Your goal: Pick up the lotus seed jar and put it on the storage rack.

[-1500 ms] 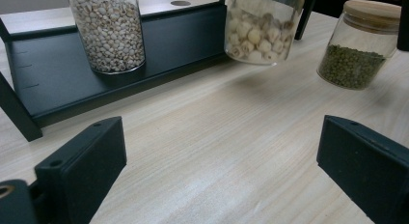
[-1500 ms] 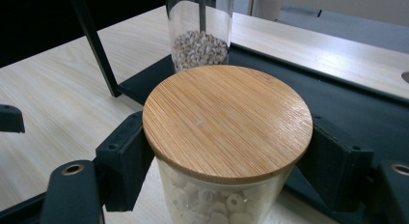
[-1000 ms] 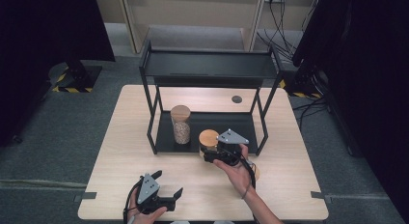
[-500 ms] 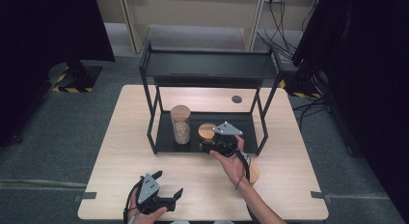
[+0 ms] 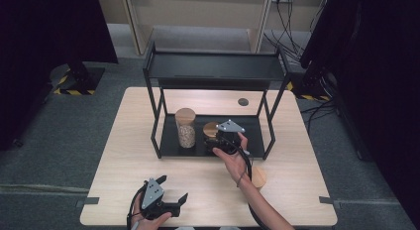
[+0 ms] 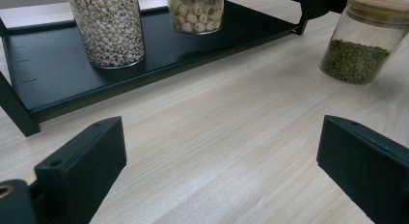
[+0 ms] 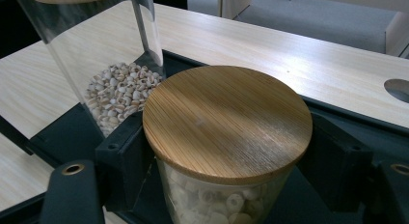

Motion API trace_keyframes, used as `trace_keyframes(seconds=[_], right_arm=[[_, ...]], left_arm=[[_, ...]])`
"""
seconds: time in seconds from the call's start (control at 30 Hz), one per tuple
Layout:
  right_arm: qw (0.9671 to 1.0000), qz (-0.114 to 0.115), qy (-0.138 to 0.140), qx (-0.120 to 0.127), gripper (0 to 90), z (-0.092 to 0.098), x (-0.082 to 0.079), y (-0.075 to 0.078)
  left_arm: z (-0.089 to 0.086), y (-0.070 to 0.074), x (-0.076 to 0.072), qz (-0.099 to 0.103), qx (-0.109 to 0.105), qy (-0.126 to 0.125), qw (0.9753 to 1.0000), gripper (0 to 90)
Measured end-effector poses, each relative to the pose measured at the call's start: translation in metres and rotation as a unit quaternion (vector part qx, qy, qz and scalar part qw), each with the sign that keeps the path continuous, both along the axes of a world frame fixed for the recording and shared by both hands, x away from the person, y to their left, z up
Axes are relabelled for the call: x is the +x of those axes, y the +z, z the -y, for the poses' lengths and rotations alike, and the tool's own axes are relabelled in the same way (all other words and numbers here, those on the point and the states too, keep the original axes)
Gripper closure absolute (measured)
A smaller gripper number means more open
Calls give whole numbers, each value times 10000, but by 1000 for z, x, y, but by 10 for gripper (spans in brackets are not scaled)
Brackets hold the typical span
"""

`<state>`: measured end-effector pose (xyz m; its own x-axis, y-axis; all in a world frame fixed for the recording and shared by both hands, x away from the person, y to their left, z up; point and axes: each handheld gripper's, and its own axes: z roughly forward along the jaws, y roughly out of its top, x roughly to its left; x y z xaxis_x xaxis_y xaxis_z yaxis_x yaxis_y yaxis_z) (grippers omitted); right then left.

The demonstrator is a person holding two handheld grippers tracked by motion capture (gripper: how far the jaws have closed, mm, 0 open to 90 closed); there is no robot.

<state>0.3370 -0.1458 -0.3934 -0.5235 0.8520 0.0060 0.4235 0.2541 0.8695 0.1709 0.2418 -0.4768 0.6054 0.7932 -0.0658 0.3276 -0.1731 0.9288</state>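
Here the right claw [image 7: 226,156] grips the short jar [image 7: 226,122] beside the tall jar [image 7: 111,55]; left claw [image 6: 222,161] gapes wide.

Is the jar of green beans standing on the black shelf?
No, the green-bean jar stands on the wooden table, beside the black shelf.

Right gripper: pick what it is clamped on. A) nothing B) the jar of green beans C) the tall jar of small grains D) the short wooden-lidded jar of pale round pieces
D: in the right gripper view the right gripper has its jaws on either side of the short wooden-lidded jar, set on the rack's lower shelf.
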Motion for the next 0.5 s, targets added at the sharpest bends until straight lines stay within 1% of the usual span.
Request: trace_keyframes(seconds=[0.3, 0.5], right_arm=[[10000, -35, -84, -38, 254, -5, 7, -4], [9999, -63, -79, -29, 255, -6, 10, -8]], left_arm=[[0, 0, 0, -15, 13, -11, 10000, 29], [1, -1, 1, -31, 2, -21, 10000, 28]])
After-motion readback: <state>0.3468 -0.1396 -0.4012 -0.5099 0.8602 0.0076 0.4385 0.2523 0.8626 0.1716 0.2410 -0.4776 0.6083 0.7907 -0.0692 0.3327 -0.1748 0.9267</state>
